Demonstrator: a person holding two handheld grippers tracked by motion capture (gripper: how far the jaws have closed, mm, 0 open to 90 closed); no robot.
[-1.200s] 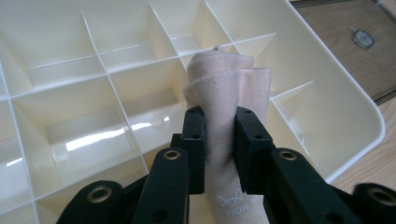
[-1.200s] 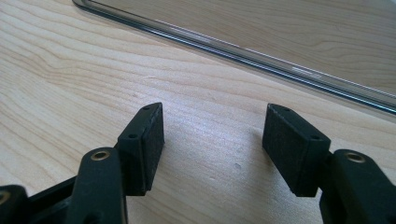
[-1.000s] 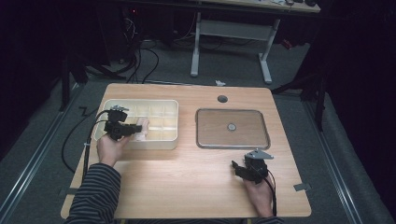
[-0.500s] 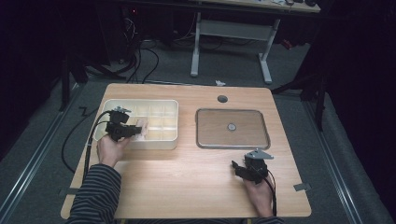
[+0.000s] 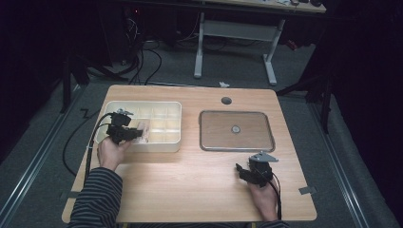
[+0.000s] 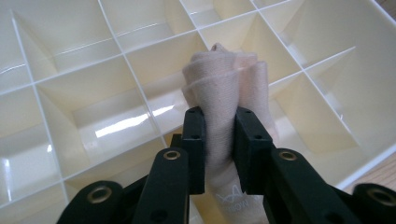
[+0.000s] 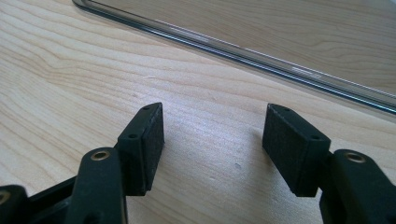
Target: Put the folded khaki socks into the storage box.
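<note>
Left tool (image 6: 219,140) is clamped on a rolled pink cloth (image 6: 226,79), held over the divided cream tray (image 5: 164,142) at nine o'clock on the bench (image 5: 190,185). Right tool (image 7: 212,140) stands wide open, holding nothing, at five o'clock.

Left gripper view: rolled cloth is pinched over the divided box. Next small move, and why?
Probably lower it straight into the cell below, then open. The left tongs are shut on the rolled beige cloth, which hangs above the dividers of the cream compartment box rather than seated in a cell. The right tongs rest open on the table, holding nothing.
</note>
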